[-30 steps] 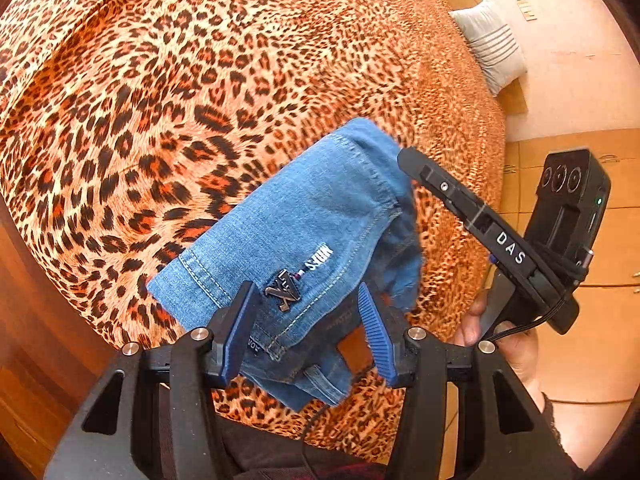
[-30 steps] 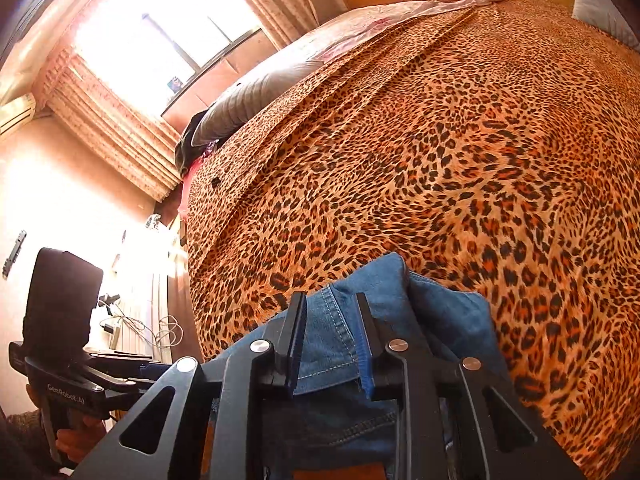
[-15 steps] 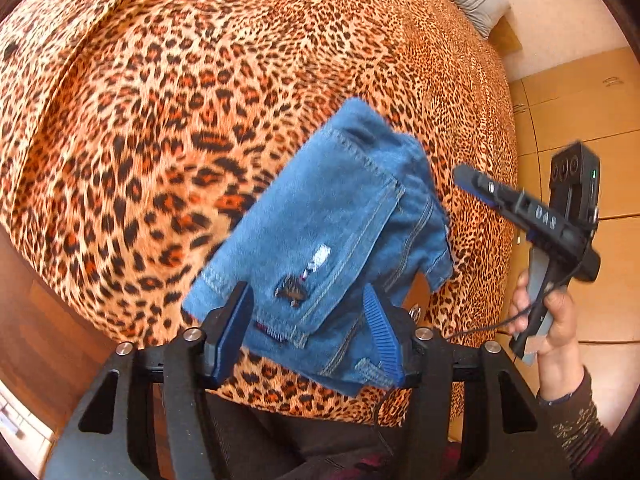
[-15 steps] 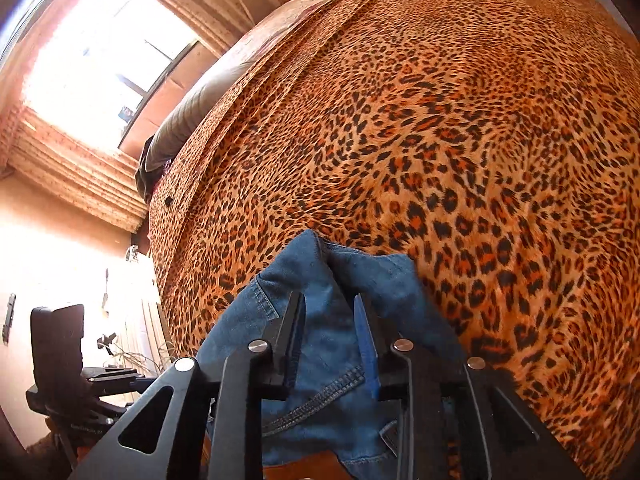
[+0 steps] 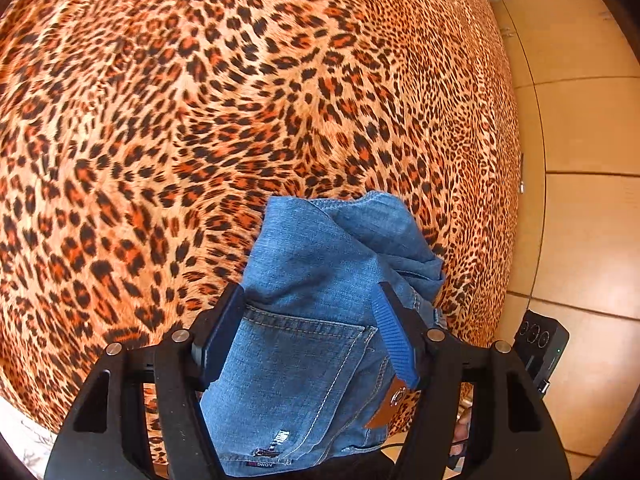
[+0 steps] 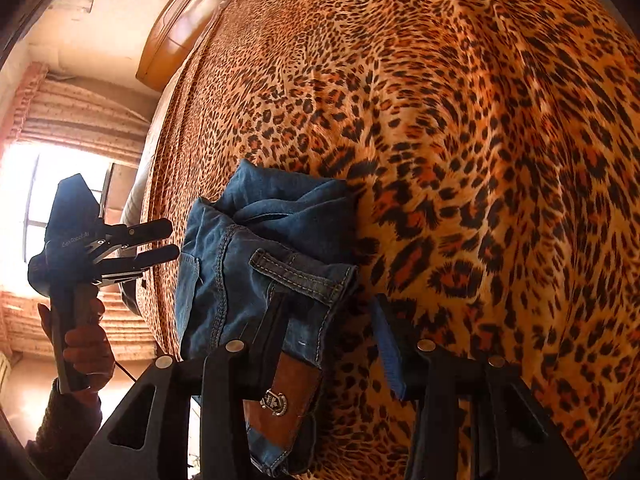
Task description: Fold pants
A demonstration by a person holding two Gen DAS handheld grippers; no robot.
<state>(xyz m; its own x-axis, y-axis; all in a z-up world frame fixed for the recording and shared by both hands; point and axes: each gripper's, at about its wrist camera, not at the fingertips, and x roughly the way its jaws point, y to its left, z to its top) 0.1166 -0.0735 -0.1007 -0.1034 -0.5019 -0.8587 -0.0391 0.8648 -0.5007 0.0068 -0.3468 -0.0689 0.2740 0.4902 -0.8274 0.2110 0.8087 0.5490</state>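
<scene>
**Leopard-print bedspread, folded jeans at its near edge**

Leopard-print bedspread (image 5: pixel 200 120) fills both my wrist views. Nearest to me, my left gripper (image 5: pixel 312 320) hangs over the folded blue jeans (image 5: pixel 320 300), jaws spread wide to either side of the back pocket, gripping nothing. My right gripper (image 6: pixel 332 320) is likewise spread; its left finger lies against the jeans' waistband corner by the brown leather patch (image 6: pixel 288 400), while the blue-padded right finger (image 6: pixel 386 344) sits over bare bedspread, clear of the denim. The jeans lie bunched in a compact stack at the bedspread's near edge, overhanging it slightly. Beyond the jeans the bedspread runs up to a wooden headboard (image 6: pixel 180 28), with a bright curtained window (image 6: pixel 60 184) left of it.
</scene>
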